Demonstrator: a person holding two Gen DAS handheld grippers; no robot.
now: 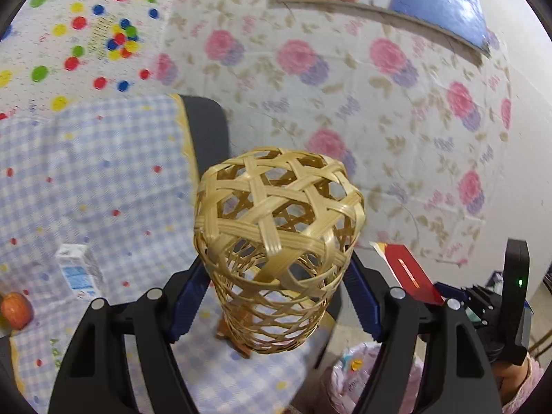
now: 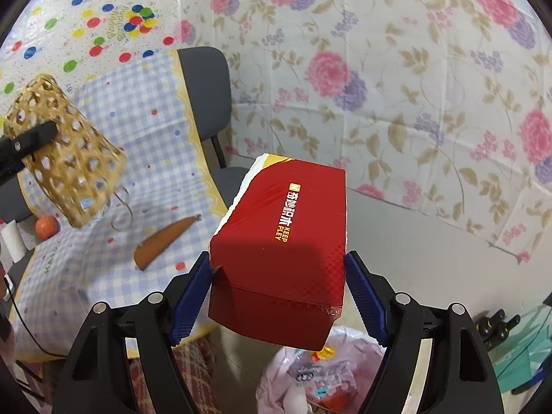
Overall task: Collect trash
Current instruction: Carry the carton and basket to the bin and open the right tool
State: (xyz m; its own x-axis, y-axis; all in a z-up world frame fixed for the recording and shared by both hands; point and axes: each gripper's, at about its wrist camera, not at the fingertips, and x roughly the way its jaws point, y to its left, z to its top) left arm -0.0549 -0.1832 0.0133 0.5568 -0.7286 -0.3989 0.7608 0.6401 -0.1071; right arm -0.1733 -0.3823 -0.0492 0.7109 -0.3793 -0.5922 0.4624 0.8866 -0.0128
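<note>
A woven bamboo basket (image 1: 279, 241) hangs between the blue pads of my left gripper (image 1: 276, 296), which is shut on it, closed end pointing away. The same basket (image 2: 65, 158) shows at the left of the right wrist view, above the table. My right gripper (image 2: 277, 286) is shut on a red cardboard box (image 2: 286, 241) with gold lettering. The box (image 1: 407, 272) also appears at the right of the left wrist view. Below both grippers sits a pink trash bag (image 2: 310, 376), open, with wrappers inside; the bag (image 1: 355, 376) shows in the left wrist view too.
The checked tablecloth (image 2: 138, 131) carries a brown comb (image 2: 165, 241), an orange fruit (image 2: 46, 227), a milk carton (image 1: 77, 270) and a white roll (image 2: 12, 241). A grey chair (image 2: 207, 89) stands behind the table. Dark bottles (image 2: 493, 327) stand on the floor at right.
</note>
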